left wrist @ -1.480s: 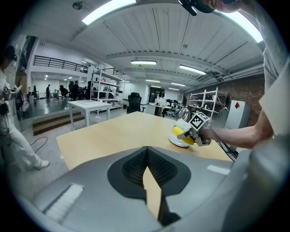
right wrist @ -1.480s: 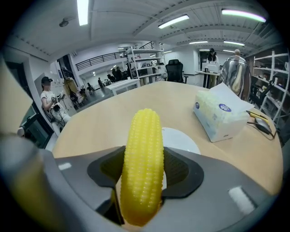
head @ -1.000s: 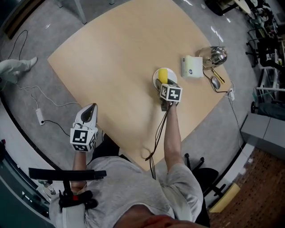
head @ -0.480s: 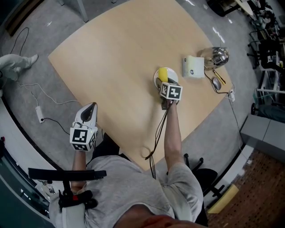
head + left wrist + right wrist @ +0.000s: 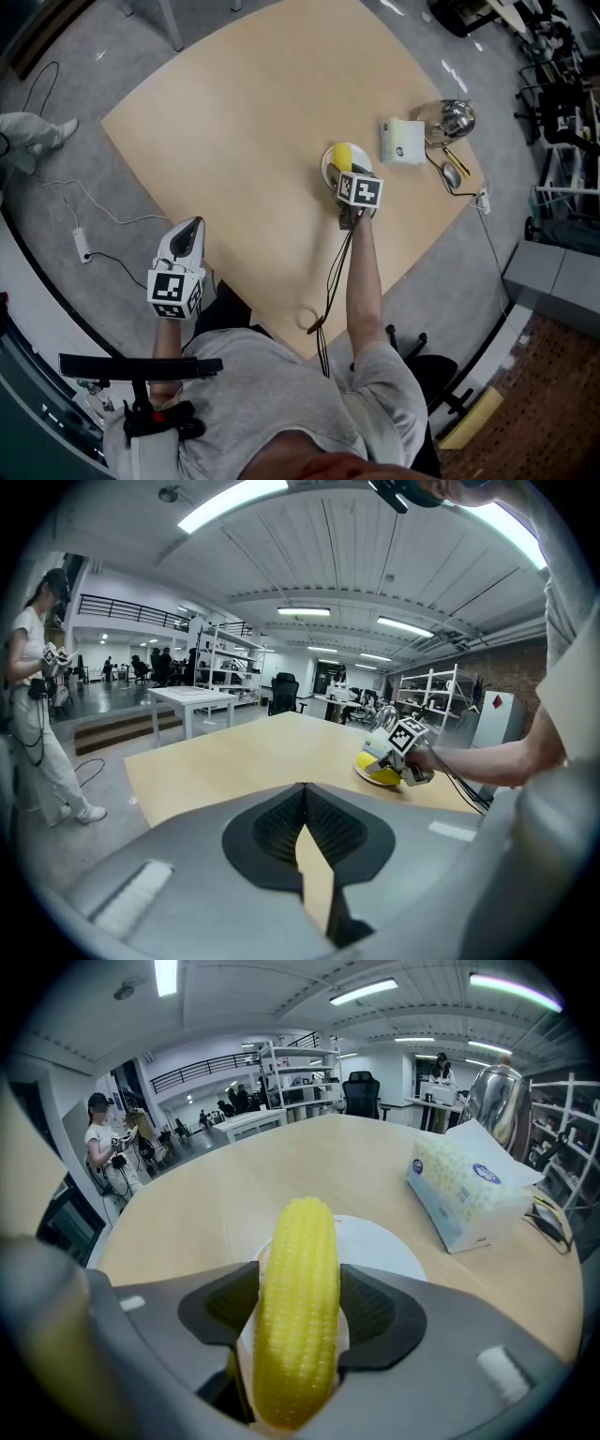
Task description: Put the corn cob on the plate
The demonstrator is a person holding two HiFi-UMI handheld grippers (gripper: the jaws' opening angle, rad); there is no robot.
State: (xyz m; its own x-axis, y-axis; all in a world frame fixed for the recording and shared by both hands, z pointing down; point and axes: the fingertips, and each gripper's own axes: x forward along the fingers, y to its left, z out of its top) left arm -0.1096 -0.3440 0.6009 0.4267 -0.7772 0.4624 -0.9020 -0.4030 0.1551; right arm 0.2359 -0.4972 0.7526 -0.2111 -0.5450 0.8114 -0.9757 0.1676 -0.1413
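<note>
A yellow corn cob (image 5: 300,1251) lies lengthwise on the white plate (image 5: 380,1241) on the wooden table. My right gripper (image 5: 300,1314) straddles it. Its jaws are opening, with the cob between the pads and a sliver of plate showing beside the left pad. In the head view the cob (image 5: 343,156) and plate (image 5: 328,165) sit just beyond the right gripper (image 5: 349,174). My left gripper (image 5: 190,227) hangs off the table's near left edge, shut and empty, its tips (image 5: 302,794) meeting. The left gripper view shows the cob (image 5: 378,776) far across the table.
A tissue box (image 5: 403,141) and a shiny metal kettle (image 5: 455,117) stand right of the plate, with a mouse (image 5: 454,174) and cable near the table's right edge. A power strip (image 5: 84,246) and cords lie on the floor. A person (image 5: 33,677) stands far left.
</note>
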